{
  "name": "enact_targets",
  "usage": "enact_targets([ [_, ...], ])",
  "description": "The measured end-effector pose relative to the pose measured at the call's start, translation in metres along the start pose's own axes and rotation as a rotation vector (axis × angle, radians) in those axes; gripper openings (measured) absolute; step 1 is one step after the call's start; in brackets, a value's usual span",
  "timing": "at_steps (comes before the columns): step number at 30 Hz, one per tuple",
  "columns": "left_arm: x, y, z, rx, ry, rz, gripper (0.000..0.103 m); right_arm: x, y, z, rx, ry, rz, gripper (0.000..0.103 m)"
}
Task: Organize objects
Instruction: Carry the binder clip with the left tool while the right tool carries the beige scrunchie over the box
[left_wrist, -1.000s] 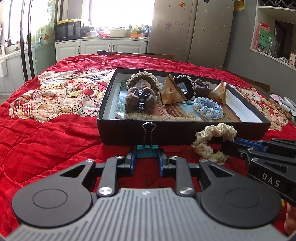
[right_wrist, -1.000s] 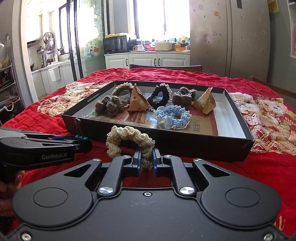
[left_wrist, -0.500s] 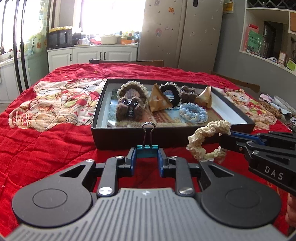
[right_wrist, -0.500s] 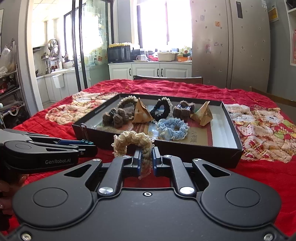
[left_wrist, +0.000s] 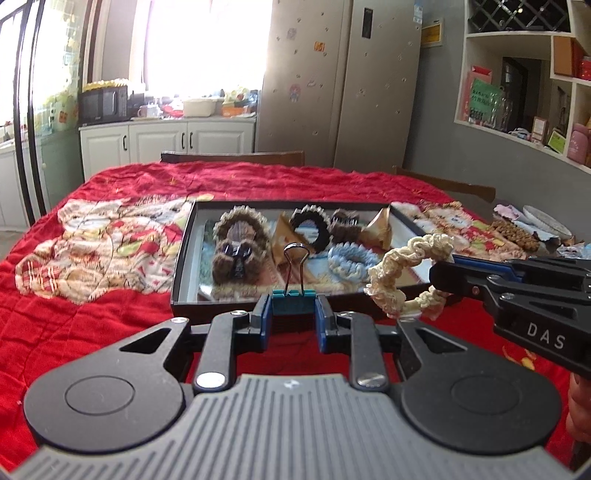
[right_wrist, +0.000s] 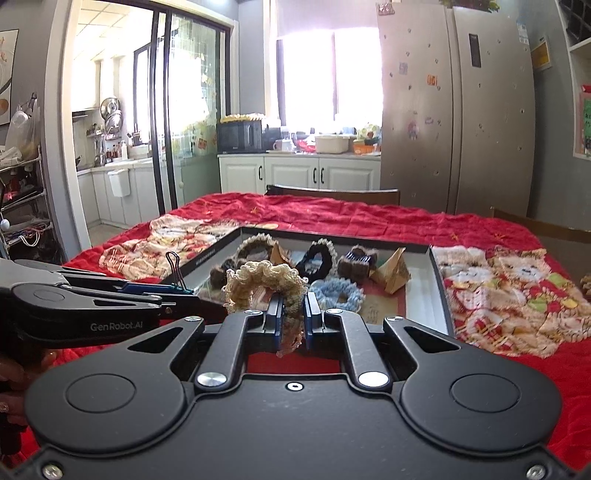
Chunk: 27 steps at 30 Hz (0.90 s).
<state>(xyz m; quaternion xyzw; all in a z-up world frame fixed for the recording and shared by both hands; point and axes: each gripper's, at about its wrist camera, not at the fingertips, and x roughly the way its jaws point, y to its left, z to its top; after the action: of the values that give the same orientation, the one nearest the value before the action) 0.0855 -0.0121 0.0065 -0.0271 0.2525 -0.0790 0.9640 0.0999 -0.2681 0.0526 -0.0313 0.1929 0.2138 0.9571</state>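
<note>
Kitchen background, with a red quilt (left_wrist: 110, 314) covering the surface. Your left gripper (left_wrist: 293, 317) has its fingers closed on a teal binder clip (left_wrist: 294, 295), wire loop upright, at frame centre. Your right gripper (right_wrist: 293, 317) pinches a cream scrunchie (right_wrist: 266, 282), which is lifted clear of the quilt. Both items hang just short of the black tray's (left_wrist: 184, 254) near wall, mid-frame. My judgement: carry each over that wall before lowering, and release into bare tray floor, away from the blue scrunchie (left_wrist: 349, 260) and the brown pieces. The tray's near floor is hidden behind its wall and your fingers, so free space there cannot be confirmed. Items at the left view's right edge are blurred.
</note>
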Motion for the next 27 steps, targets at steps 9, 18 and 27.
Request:
enact_targets([
  [9,-0.011,-0.006,0.022,0.027,-0.069,-0.025,0.027,-0.009,0.000,0.018,-0.022,-0.048,-0.025,0.011],
  [18,-0.003,-0.009,0.049,0.056,-0.121,-0.008,0.027,-0.004,-0.008,0.039,-0.037,-0.073,-0.064,0.011],
  [27,0.036,-0.010,0.063,0.066,-0.067,-0.008,0.027,0.032,-0.036,0.055,0.013,-0.042,-0.114,0.011],
])
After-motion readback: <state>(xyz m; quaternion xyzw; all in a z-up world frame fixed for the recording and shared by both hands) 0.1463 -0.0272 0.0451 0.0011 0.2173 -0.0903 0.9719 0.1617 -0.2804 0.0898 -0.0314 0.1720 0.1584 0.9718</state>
